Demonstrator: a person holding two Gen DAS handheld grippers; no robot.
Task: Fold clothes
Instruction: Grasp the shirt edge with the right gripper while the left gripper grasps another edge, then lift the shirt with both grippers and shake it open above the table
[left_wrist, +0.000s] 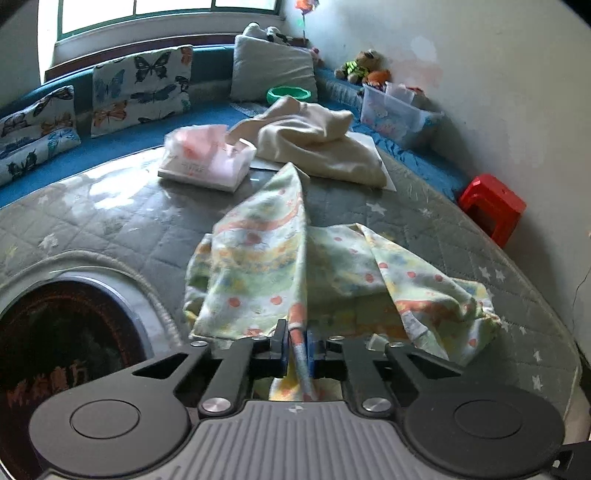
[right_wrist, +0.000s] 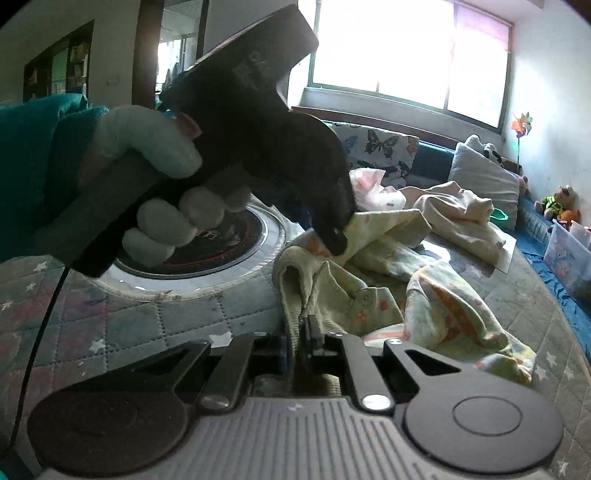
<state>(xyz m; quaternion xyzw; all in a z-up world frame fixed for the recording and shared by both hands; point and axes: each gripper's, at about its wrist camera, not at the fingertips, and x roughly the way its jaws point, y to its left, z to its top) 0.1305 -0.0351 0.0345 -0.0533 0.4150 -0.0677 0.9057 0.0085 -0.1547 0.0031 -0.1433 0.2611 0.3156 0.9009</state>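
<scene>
A small patterned garment (left_wrist: 280, 258), pale green and yellow with orange dots, lies crumpled on the grey quilted table cover (left_wrist: 110, 221). My left gripper (left_wrist: 298, 345) is shut on a pinched edge of it, the cloth running up between the jaws. In the right wrist view the same garment (right_wrist: 436, 295) spreads to the right; my right gripper (right_wrist: 301, 345) is shut on its ribbed green hem. The left gripper (right_wrist: 334, 240) shows there too, held by a gloved hand (right_wrist: 155, 177), clamped on another corner of the cloth.
A cream garment (left_wrist: 314, 136) and a tissue pack (left_wrist: 207, 158) lie further back on the table. A round inset (left_wrist: 66, 332) sits at the near left. Butterfly cushions (left_wrist: 140, 88), a grey pillow (left_wrist: 273, 70), a plastic bin (left_wrist: 391, 110) and a red stool (left_wrist: 491, 206) surround it.
</scene>
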